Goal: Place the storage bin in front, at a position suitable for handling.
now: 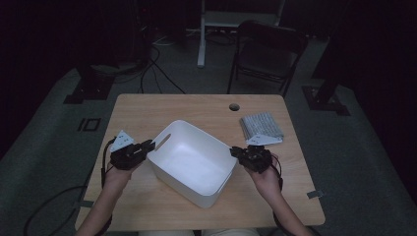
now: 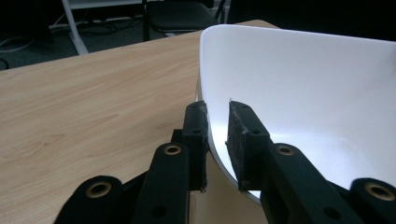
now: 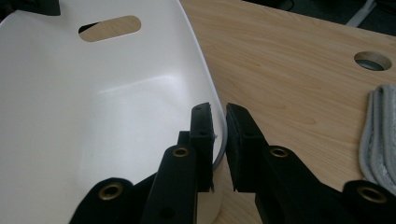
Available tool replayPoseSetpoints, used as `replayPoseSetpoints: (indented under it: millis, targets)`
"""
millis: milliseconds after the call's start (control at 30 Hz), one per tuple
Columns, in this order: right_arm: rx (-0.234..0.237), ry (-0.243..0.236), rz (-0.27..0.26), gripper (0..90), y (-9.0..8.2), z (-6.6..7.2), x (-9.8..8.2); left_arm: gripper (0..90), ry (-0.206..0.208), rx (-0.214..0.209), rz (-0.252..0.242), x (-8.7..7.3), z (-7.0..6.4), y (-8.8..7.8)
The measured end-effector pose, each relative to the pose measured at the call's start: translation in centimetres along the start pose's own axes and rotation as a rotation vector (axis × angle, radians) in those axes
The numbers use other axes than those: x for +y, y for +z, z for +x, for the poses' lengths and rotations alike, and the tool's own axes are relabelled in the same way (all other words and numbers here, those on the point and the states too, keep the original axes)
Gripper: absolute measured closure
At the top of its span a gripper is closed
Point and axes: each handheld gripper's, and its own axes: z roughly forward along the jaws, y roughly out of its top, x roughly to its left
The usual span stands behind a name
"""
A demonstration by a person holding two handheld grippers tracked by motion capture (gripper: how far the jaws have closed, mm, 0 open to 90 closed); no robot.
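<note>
White bin (image 1: 192, 162) sits empty in the middle of the tabletop (image 1: 147, 110), turned at an angle. Left tool (image 1: 145, 147) is clamped on its left rim, one jaw inside the wall and one outside; right tool (image 1: 237, 152) pinches the right rim likewise. Folded grey cloth (image 1: 260, 128) lies just beyond the right tool.

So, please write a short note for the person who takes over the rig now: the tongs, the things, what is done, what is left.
Left tongs: shut on the near-left rim of the white bin.
Right tongs: shut on the bin's opposite rim.
Things: the bin stands on the wooden table, nothing visible inside; a folded grey cloth lies beyond the right hand.
Done: both grips taken.
Left: probably lift or move the bin; the cloth is untouched.
</note>
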Motion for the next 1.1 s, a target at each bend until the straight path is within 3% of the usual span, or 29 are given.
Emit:
replayPoseSetpoints:
  millis: [500,1100]
  targets:
    - [-0.015,0.003,0.01,85.4,0.9,-1.2,0.9,77.8,0.001,0.009,0.009,-0.4,-1.2,-1.3]
    - [0.03,0.005,0.01,84.6,2.1,-2.5,1.8,77.6,-0.003,0.007,0.005,-1.1,-2.7,-2.9]
